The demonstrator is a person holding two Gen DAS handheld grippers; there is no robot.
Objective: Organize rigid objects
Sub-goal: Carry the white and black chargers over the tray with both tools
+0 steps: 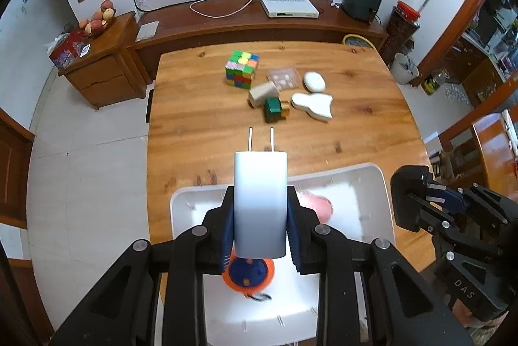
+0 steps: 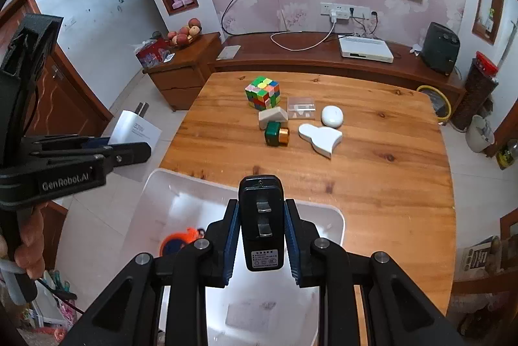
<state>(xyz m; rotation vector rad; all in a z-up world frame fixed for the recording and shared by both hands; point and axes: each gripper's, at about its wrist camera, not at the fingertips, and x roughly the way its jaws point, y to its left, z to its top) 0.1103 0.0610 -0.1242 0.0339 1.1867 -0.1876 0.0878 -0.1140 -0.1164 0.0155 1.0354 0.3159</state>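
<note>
Two claws are each pinching a plug. The left claw [image 1: 260, 226] squeezes a white charger [image 1: 260, 203] in the middle of its view, prongs pointing up the frame. The right claw [image 2: 261, 236] squeezes a black charger [image 2: 262, 223] above a white bin [image 2: 181, 200]. An orange and blue toy [image 1: 249, 273] sits in the bin. On the tabletop [image 2: 372, 184], in the upper middle of the frame, are a colorful cube [image 2: 262, 92] and a green block [image 2: 272, 134].

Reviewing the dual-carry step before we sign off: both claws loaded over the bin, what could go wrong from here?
1. The white charger is held low by the left claw, most of its body sticking out; it may pivot or slip.
2. The orange-and-blue toy already lies in the white bin; a drop could hit it.
3. The right claw with the black adapter is close; they might collide.
</note>
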